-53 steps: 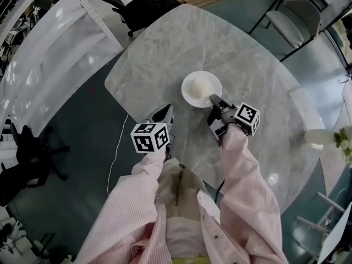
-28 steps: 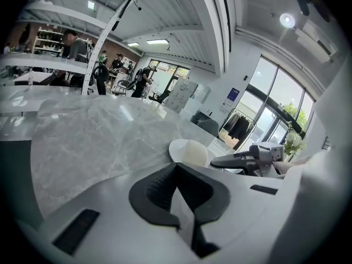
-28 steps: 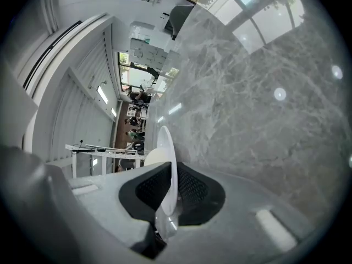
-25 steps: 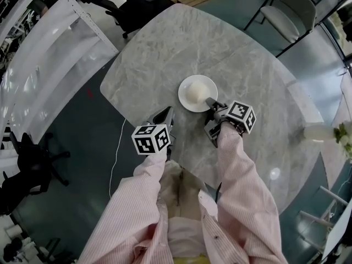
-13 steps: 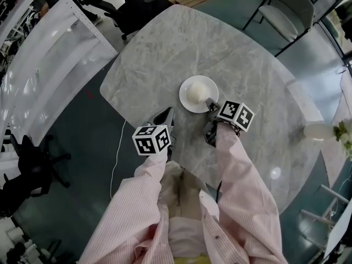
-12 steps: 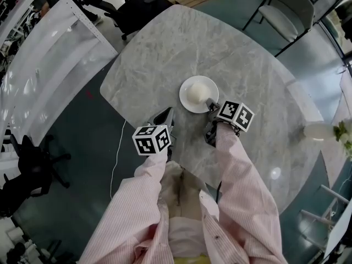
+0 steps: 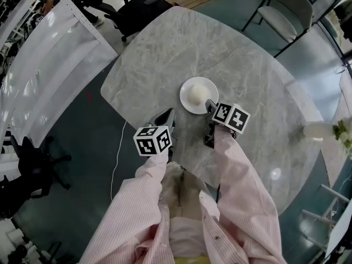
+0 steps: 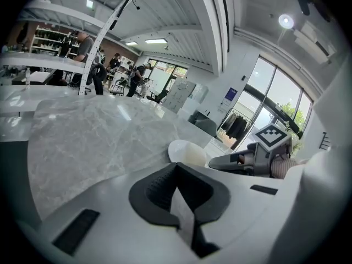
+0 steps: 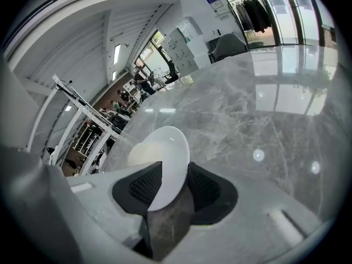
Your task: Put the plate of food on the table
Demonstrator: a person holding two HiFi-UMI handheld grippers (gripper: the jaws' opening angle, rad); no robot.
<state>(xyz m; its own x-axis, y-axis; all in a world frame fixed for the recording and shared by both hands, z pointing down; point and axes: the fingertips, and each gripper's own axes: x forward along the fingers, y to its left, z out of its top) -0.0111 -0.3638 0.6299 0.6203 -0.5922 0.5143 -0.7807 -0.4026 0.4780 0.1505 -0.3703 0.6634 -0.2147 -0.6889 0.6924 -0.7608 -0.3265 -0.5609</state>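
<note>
A white plate point(image 7: 190, 86) with a pale round bun point(image 7: 197, 94) rests flat on the grey marble table point(image 7: 165, 48). My right gripper point(image 7: 209, 104) is at the plate's near right edge. Its jaws have just been opening, and in the right gripper view the plate point(image 9: 170, 147) rim stands loose between the spread pads point(image 9: 146, 187) of the right gripper point(image 9: 173, 186). My left gripper point(image 7: 168, 115) hovers over the table's near edge, left of the plate, with nothing in it. In the left gripper view its pads point(image 8: 159, 186) meet, and the plate point(image 8: 184, 147) lies ahead on the right.
A black office chair point(image 7: 144, 5) stands beyond the table and a grey chair point(image 7: 290, 16) at the upper right. A white vase with flowers point(image 7: 322, 132) sits at the table's right edge. A white rack point(image 7: 49, 54) fills the left; a cable point(image 7: 117, 147) hangs there.
The right gripper has rolled, its marker cube turning, and its jaws have spread apart from the plate's rim. The plate stays on the table. The left gripper has not moved.
</note>
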